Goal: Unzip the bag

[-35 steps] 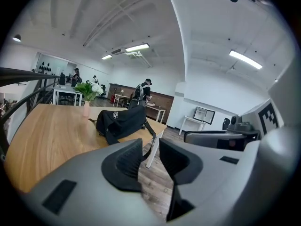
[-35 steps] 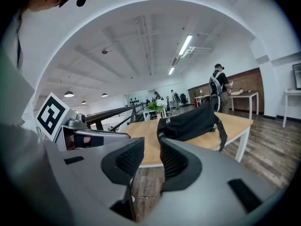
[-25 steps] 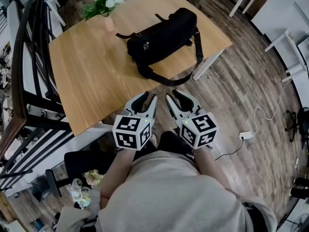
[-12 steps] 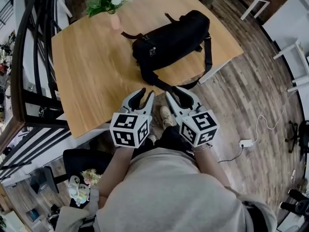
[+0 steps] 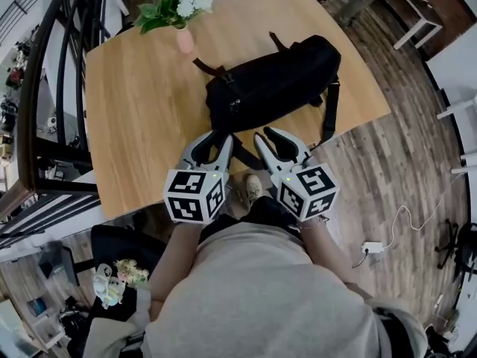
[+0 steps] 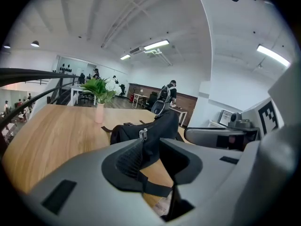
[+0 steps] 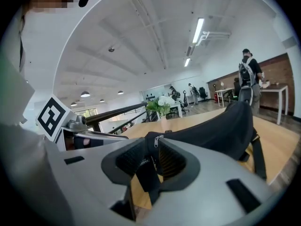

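A black bag [image 5: 272, 80] lies on the wooden table [image 5: 141, 118], and its strap [image 5: 330, 114] hangs over the near edge. A zipper pull [image 6: 143, 134] shows at the bag's left end, also seen as the zipper pull [image 7: 156, 139] in the right gripper view. My left gripper [image 5: 214, 142] and right gripper [image 5: 277, 142] are side by side at the table's near edge, just short of the bag and pointing at it. Both are open. The right gripper's jaws have just been closing a little with nothing between them. Through the left gripper [image 6: 150, 145] and right gripper [image 7: 153, 154] I see the bag [image 6: 157, 126] ahead.
A pink vase of flowers [image 5: 182, 21] stands at the table's far left corner. A black railing [image 5: 45, 88] runs along the left. A white table [image 5: 417, 13] stands at the upper right, and a power strip with cable [image 5: 373, 247] lies on the floor to the right.
Both grippers have moved forward from over the floor to the table's near edge. The bag now lies closer to them in the head view.
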